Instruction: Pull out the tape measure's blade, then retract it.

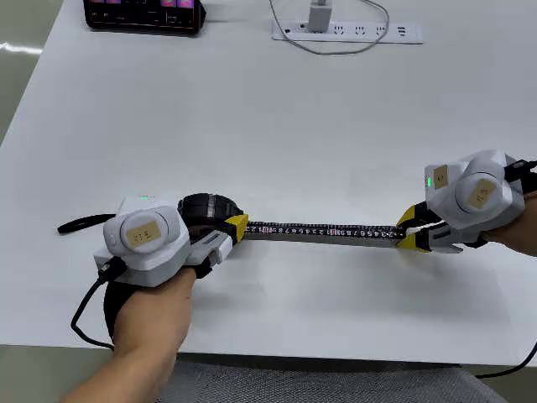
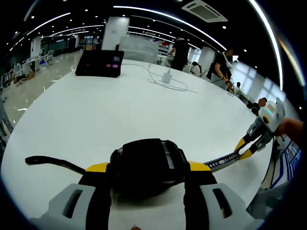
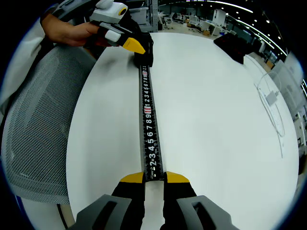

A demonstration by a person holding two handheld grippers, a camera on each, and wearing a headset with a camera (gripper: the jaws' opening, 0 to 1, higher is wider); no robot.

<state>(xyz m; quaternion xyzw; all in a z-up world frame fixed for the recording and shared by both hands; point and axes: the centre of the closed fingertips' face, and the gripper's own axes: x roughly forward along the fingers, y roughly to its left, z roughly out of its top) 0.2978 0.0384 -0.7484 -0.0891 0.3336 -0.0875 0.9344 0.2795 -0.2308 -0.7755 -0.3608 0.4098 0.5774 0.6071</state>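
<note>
The left hand-held gripper (image 1: 228, 237) is clamped around the black tape measure case (image 1: 204, 210), which rests on the white table (image 1: 252, 126). From there the blade (image 1: 323, 229) runs flat over the table to the right hand-held gripper (image 1: 409, 228), whose yellow-tipped jaws pinch its end. The case's strap (image 1: 80, 224) trails away on the left hand-held gripper's other side.
</note>
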